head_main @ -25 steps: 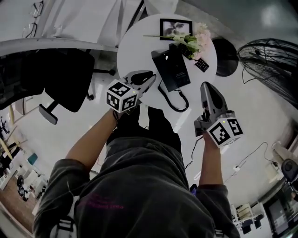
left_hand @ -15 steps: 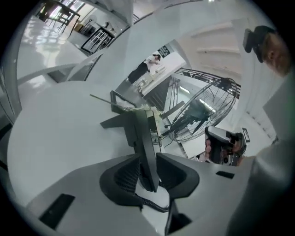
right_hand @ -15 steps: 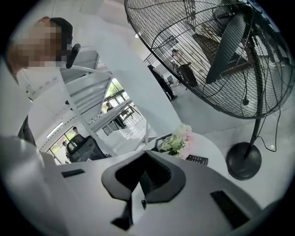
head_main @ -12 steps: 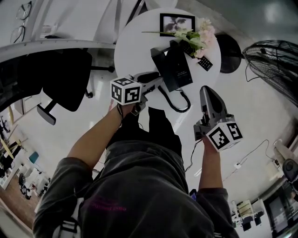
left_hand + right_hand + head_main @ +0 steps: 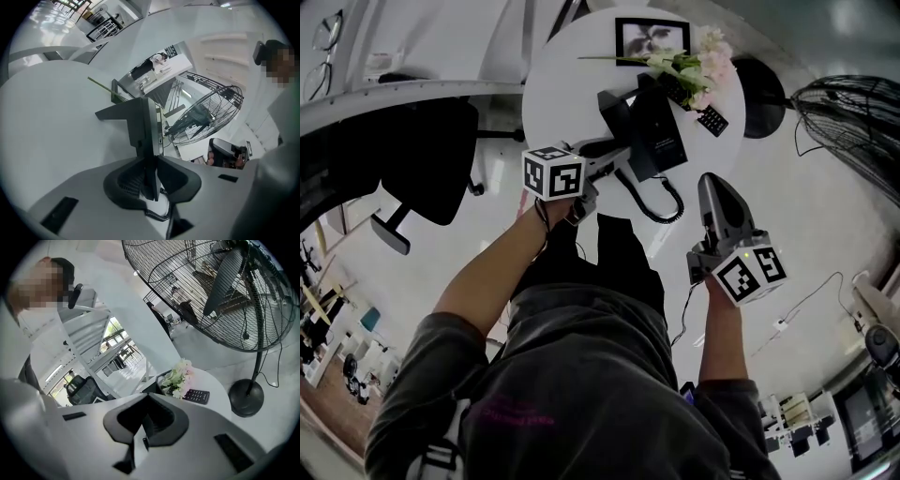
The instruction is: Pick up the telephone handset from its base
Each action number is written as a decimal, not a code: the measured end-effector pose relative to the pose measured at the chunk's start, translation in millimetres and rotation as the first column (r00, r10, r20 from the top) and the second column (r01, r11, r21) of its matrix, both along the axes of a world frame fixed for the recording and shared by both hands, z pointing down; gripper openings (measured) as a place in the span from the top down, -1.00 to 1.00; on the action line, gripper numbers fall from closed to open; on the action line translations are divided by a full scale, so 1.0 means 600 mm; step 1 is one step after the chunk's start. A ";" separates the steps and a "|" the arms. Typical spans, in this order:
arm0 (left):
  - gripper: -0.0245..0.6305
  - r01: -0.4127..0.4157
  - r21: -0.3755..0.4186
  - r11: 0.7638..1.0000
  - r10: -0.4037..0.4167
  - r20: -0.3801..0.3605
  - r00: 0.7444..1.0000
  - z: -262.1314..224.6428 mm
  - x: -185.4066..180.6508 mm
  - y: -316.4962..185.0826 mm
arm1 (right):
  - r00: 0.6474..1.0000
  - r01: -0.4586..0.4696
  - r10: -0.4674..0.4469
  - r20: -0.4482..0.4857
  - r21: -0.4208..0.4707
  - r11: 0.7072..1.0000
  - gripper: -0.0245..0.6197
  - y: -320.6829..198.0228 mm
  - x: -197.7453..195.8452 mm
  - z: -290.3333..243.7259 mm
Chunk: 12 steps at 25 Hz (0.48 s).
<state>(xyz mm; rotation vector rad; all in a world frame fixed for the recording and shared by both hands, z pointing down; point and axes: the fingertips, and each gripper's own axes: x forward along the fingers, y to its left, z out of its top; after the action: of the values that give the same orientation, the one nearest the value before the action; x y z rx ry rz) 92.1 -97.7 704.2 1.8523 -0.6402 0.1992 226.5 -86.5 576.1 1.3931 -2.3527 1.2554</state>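
Note:
On the round white table [image 5: 558,94] lies the black telephone base [image 5: 658,136], with the handset [image 5: 612,111] along its left side and a coiled cord [image 5: 662,202] trailing toward me. My left gripper [image 5: 617,156] reaches in from the left at the handset's near end. In the left gripper view the dark handset [image 5: 143,126] stands between the jaws of the left gripper [image 5: 150,159]; they are closing and their tips touch it on both sides. My right gripper [image 5: 710,180] hangs off the table's right edge with its jaws together and nothing in them; in its own view the right gripper [image 5: 147,397] points past the table.
A framed picture [image 5: 652,37], a bunch of pale flowers [image 5: 701,67] and a small black keypad [image 5: 711,120] sit at the table's far side. A floor fan [image 5: 853,122] stands to the right, its round foot [image 5: 761,108] against the table. A black office chair [image 5: 427,159] is on the left.
My left gripper has moved right and down to the telephone and rolled, and its jaws now stand around the handset's near end. The right gripper has sunk slightly.

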 end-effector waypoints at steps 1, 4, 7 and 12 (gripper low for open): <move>0.64 0.000 -0.001 1.000 0.000 -0.007 1.000 0.000 0.000 0.000 | 1.000 -0.002 0.002 -0.001 -0.001 1.000 0.87 0.001 0.002 0.001; 0.66 -0.003 0.011 1.000 0.003 -0.013 1.000 -0.003 0.002 0.001 | 1.000 -0.007 0.007 -0.005 -0.005 1.000 0.87 0.004 0.003 0.003; 0.68 0.000 0.021 1.000 0.001 -0.023 1.000 -0.008 0.003 0.002 | 1.000 -0.011 0.011 -0.001 -0.006 1.000 0.87 0.006 0.000 0.003; 0.69 -0.010 0.046 0.999 0.012 -0.044 0.999 -0.029 0.000 0.004 | 1.000 -0.018 0.018 0.003 0.009 1.000 0.87 0.005 -0.008 -0.010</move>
<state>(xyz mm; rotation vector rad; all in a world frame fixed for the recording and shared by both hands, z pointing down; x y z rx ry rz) 92.4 -95.5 687.0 1.8992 -0.6092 0.1514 221.8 -83.7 570.2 1.4195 -2.3555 1.2537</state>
